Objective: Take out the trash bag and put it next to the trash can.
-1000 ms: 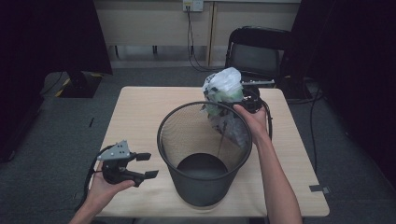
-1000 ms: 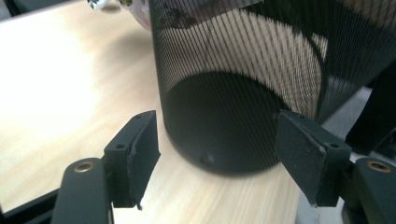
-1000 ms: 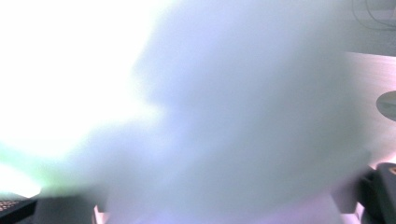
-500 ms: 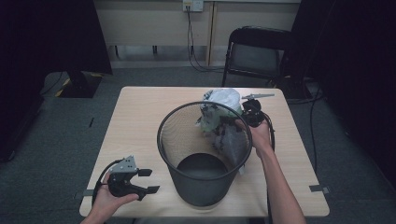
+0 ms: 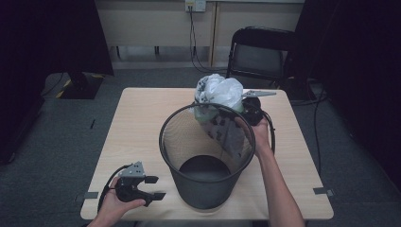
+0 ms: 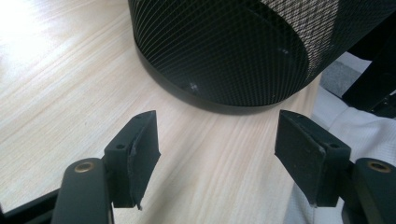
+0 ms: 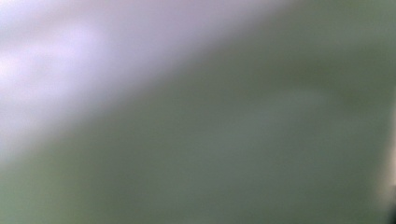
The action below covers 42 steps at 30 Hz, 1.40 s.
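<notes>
A black mesh wastebasket stands in the middle of the light wooden table. Over its far rim hangs a crumpled white and pale-green plastic bag, partly drooping inside the basket. My right gripper is shut on the bag, its jaws hidden behind it. The right gripper view is a blur of the bag right against the lens. My left gripper is held open at the table's front left. Its jaws point at the basket's base, with nothing between them.
A black chair stands behind the table's far right side. Cables run across the grey floor and up to a wall socket. The person's white clothing shows past the table's front edge.
The right gripper dipped the bag toward the basket's far rim, then brought it up a little. The left gripper drew back toward the table's front edge and stayed open.
</notes>
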### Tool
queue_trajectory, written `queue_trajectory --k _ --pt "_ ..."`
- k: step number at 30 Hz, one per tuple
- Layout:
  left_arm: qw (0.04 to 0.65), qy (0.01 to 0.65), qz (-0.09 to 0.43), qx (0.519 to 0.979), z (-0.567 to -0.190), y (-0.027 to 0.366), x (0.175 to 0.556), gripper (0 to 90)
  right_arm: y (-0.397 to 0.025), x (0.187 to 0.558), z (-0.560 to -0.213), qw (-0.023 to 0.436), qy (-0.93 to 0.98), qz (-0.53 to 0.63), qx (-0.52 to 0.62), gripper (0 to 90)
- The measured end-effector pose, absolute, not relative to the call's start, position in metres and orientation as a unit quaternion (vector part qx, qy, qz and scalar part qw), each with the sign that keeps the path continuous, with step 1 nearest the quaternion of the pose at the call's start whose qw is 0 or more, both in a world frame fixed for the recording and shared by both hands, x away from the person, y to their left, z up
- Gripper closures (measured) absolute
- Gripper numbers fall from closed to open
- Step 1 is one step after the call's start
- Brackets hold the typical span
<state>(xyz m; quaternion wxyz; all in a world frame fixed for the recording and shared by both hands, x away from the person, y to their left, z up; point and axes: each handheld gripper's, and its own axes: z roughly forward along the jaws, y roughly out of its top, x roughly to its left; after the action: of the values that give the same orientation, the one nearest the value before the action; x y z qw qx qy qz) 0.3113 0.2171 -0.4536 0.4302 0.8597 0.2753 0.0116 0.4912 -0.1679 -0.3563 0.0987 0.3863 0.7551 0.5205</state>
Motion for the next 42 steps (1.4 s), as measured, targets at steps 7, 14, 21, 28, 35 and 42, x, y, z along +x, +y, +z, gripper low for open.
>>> queue_trajectory --k 7,14,21,28,35,42 --pt "0.429 0.283 0.007 0.858 -0.457 0.219 0.314 30.0 -0.177 0.488 -0.385 0.069 0.755 0.503 0.414 21.6" --pt "0.427 0.295 0.002 0.855 -0.460 0.219 0.317 30.0 -0.211 0.472 -0.382 0.085 0.738 0.510 0.433 24.1" --pt "0.409 0.304 0.004 0.860 -0.466 0.219 0.323 25.2 -0.229 0.455 -0.380 0.099 0.741 0.502 0.436 24.2" --pt "0.416 0.323 0.023 0.850 -0.466 0.224 0.324 20.9 -0.239 0.430 -0.381 0.112 0.747 0.483 0.442 24.6" --pt "0.415 0.346 0.048 0.840 -0.469 0.229 0.328 18.6 -0.253 0.407 -0.382 0.135 0.742 0.479 0.449 23.1" --pt "0.409 0.355 0.057 0.839 -0.472 0.232 0.330 22.5 -0.260 0.386 -0.402 0.125 0.750 0.459 0.459 22.1"
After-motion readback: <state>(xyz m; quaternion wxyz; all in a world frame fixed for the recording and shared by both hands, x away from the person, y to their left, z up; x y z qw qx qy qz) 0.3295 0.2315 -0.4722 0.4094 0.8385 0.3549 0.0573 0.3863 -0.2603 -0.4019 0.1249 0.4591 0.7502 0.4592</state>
